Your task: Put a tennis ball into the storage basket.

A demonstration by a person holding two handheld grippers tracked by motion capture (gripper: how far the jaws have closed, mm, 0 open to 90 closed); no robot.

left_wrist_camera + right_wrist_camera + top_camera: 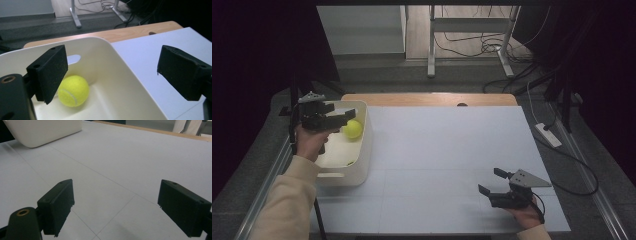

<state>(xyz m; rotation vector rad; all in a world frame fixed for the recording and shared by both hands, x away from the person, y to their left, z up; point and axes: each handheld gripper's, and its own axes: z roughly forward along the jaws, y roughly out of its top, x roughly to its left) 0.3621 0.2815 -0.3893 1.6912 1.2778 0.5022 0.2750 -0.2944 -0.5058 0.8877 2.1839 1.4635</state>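
The left tongs point(343, 119) hung open above the yellow felt tennis ball point(73, 91) in the cream plastic tub point(364, 145), right tongs point(492, 183) open too; a careless withdrawal risked clipping the rim.

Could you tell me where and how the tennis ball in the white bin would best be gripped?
Grip the tennis ball across its middle, coming straight down from above. It is round, so any pair of opposite sides serves, but it lies on the floor of the white bin near the far wall, whose tall sides block a level approach. The left gripper, jaws open and empty, hangs over the bin and seems best placed.
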